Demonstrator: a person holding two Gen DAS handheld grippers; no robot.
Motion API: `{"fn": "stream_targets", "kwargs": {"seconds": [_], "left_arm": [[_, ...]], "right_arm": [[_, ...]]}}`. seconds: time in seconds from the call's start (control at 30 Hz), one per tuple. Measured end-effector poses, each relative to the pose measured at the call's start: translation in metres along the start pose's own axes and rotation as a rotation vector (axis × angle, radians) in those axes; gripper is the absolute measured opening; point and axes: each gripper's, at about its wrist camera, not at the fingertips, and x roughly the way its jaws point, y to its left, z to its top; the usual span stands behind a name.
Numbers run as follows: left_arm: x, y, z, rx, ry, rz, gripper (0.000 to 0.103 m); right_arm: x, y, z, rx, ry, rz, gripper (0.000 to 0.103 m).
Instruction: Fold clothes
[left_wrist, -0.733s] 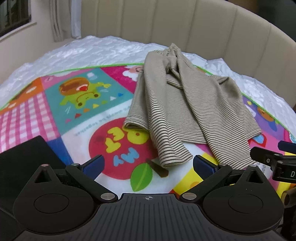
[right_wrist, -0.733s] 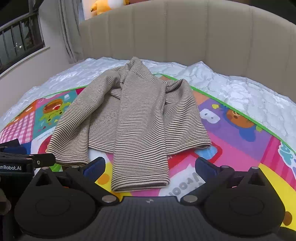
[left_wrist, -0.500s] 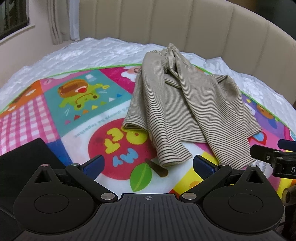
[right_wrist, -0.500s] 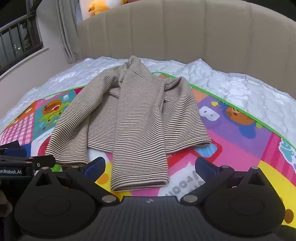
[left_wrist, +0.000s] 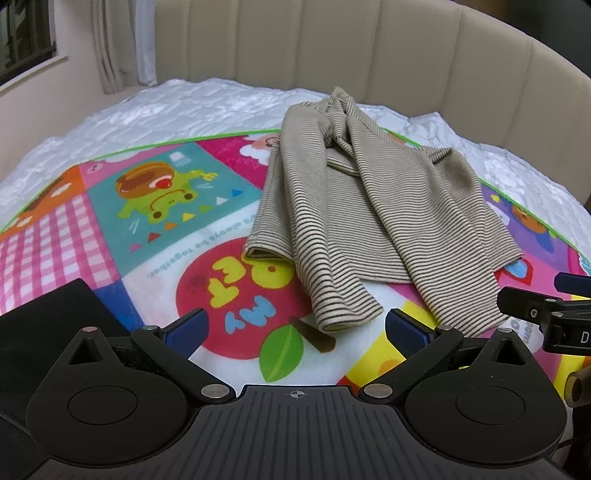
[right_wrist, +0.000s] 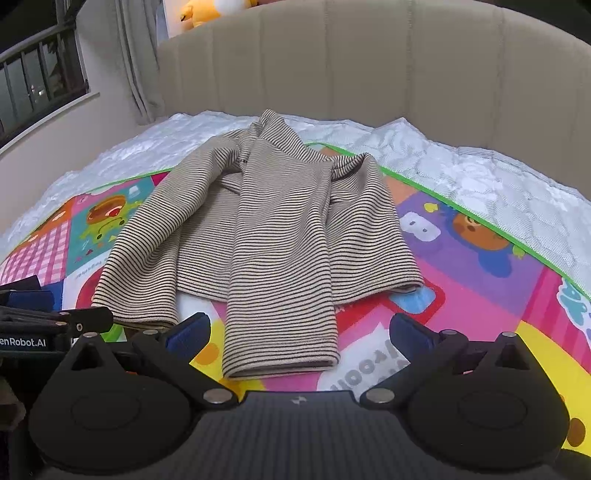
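A striped long-sleeved top lay on a cartoon-printed play mat spread over the bed, sleeves drawn down over the body, presumably as the first stage of folding. The left gripper and right gripper hovered just short of the cuffs, jaws spread wide and empty, seemingly poised to grasp. No containers were visible.

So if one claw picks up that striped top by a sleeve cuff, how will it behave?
Probably floppy: the striped top lies in soft folds and bunches near the collar, so the rest would likely drape and trail. It looks like thin knit, so likely light. The colourful mat beneath looks smooth, so pushing may slide or wrinkle the top rather than move it whole.
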Motion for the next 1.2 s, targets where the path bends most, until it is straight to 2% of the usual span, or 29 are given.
{"fn": "stream_targets", "kwargs": {"seconds": [1.2], "left_arm": [[0.0001, 0.0019, 0.0001, -0.006, 0.011, -0.002, 0.103]], "right_arm": [[-0.0007, -0.0036, 0.0022, 0.011, 0.01, 0.01, 0.103]]}}
